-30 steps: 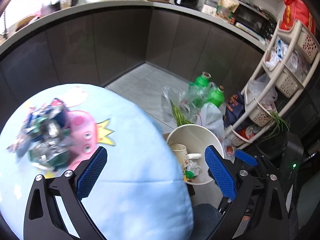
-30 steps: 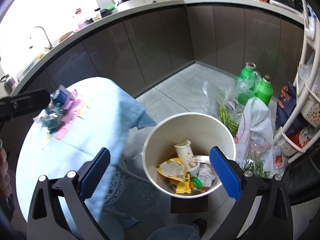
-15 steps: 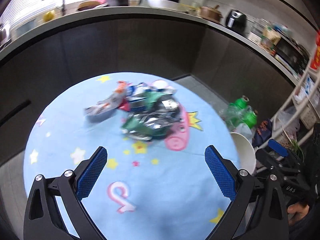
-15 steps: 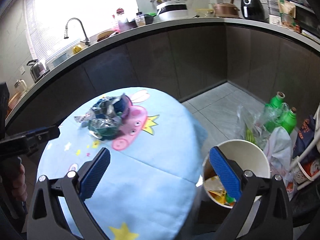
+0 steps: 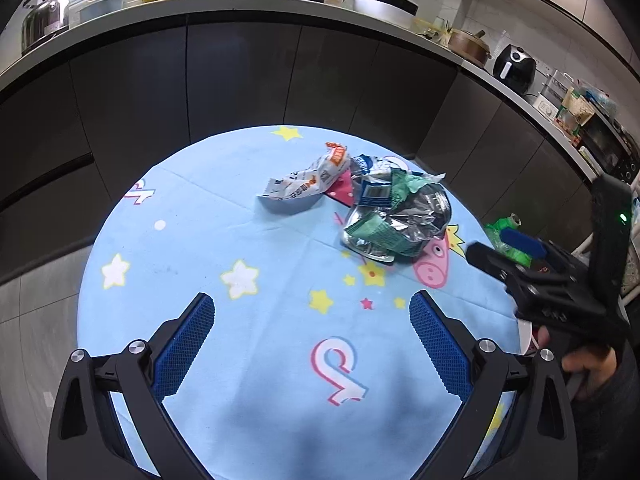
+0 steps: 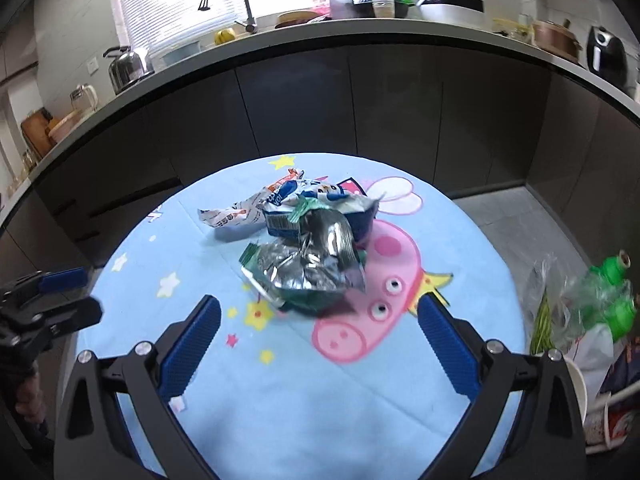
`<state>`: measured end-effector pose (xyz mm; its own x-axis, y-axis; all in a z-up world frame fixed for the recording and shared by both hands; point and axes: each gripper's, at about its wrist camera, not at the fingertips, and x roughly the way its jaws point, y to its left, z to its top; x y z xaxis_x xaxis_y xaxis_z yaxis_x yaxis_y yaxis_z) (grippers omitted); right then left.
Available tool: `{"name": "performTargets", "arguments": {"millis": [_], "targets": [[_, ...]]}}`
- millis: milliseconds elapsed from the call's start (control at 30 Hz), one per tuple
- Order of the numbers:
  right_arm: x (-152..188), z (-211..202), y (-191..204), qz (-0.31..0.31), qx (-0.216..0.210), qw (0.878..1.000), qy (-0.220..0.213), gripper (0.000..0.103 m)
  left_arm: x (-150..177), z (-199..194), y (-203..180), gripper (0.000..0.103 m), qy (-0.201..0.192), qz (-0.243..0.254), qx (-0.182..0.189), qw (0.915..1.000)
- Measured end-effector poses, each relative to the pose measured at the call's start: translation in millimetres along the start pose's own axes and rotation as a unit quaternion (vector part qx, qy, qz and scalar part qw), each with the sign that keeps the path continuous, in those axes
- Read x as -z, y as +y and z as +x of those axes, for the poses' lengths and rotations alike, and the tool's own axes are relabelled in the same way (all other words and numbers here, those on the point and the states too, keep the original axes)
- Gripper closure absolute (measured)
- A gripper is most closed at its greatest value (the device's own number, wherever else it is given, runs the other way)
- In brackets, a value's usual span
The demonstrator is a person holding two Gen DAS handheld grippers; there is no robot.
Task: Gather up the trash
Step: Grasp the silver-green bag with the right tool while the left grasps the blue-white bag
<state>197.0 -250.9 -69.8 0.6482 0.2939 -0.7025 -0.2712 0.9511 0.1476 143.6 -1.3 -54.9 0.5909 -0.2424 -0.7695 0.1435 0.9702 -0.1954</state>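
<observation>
the left gripper [image 5: 312, 344] hangs over the near side of the round blue table [image 5: 200, 240], jaws spread wide and holding nothing. ahead of it, toward the far right of the cloth, lies the white and orange wrapper [image 5: 304, 184], touching the crumpled green foil bag [image 5: 396, 220] and a blue packet [image 5: 374, 192]. further right, the right gripper [image 6: 320, 340] is also wide apart and empty, just short of that pile. the bin's rim [image 6: 578, 380] shows at the table's right edge. judging by this, three pieces remain to collect.
</observation>
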Motion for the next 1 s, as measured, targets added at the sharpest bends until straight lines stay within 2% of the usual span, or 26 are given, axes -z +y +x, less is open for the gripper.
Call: {"name": "performTargets", "arguments": {"millis": [167, 267, 333, 400, 567, 600, 833, 1000], "targets": [[-14.6, 39.9, -10.9, -0.002, 0.004, 1.0, 0.013, 0.014, -1.3, 5.4, 11.0, 0.009, 0.003, -0.005, -0.003, 1.0], [-17.3, 57.4, -17.4, 0.006, 0.001, 1.0, 0.016, 0.023, -2.1, 10.0, 16.4, 0.009, 0.005, -0.006, -0.005, 1.0], [-16.1, 63.3, -19.3, 0.013, -0.003, 1.0, 0.026, 0.041, -3.3, 14.0, 18.9, 0.009, 0.008, -0.008, -0.005, 0.9999], [-10.2, 62.6, -18.3, 0.019, -0.02, 0.999, 0.033, 0.074, -5.0, 18.6, 20.4, 0.009, 0.011, -0.01, -0.005, 0.9999], [12.2, 39.2, -11.1, 0.025, -0.042, 0.998, 0.028, 0.08, -9.0, 29.2, 18.6, 0.009, 0.019, -0.013, 0.004, 0.9997], [16.6, 33.8, -8.8, 0.024, -0.043, 0.998, 0.027, 0.086, -10.0, 31.0, 16.6, 0.009, 0.02, -0.011, 0.006, 0.9997], [45.2, -7.2, -12.2, 0.042, -0.009, 0.999, 0.008, 0.086, -23.1, 42.2, -0.5, 0.009, 0.018, 0.011, 0.022, 0.9995], [55.8, -24.7, -25.0, 0.064, 0.007, 0.998, -0.001, 0.086, -53.0, 65.6, -15.0, 0.011, 0.022, 0.017, 0.056, 0.998]]}}
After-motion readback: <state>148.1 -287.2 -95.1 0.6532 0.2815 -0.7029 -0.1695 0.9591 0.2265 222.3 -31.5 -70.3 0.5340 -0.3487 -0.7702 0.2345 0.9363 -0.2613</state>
